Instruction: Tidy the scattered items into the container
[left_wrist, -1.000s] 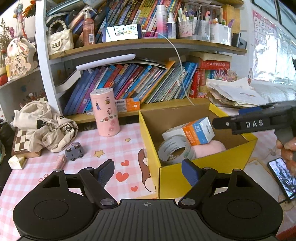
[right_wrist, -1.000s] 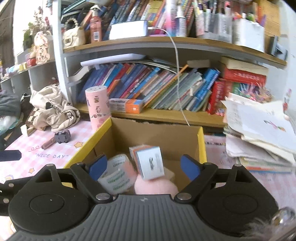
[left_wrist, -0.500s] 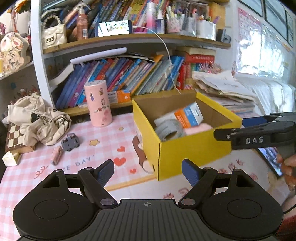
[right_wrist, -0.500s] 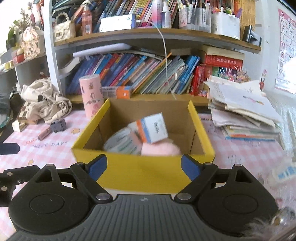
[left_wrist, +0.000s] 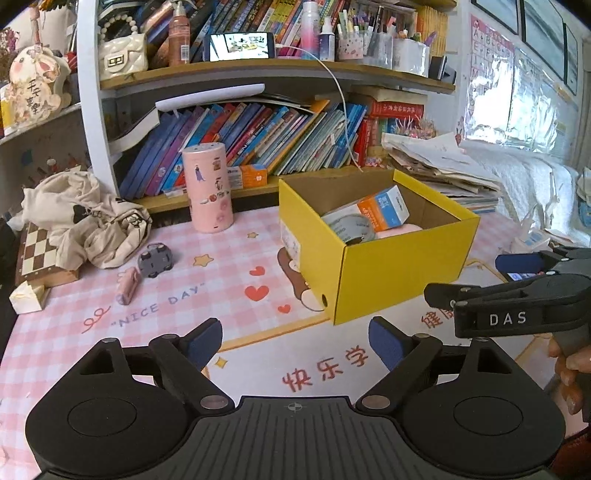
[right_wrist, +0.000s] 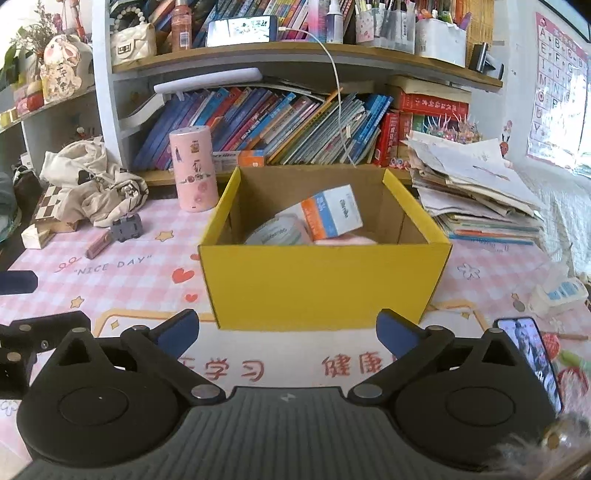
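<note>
On mat: yellow box upright, long axis L-R, open-top.

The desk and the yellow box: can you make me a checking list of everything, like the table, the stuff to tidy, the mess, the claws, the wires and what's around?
Surface: pink checked mat printed "NICE DAY".
Job's things: yellow box holds a tape roll, an orange-and-white carton and something pink; grey toy car and small pink bar lie on the mat.
Clutter: pink cylinder, crumpled cloth bag, chessboard, paper pile, phone.
Claws: left claw open, empty; right claw open, empty.
Cables: white cable hangs from the shelf phone.
Surroundings: crowded bookshelf.
</note>
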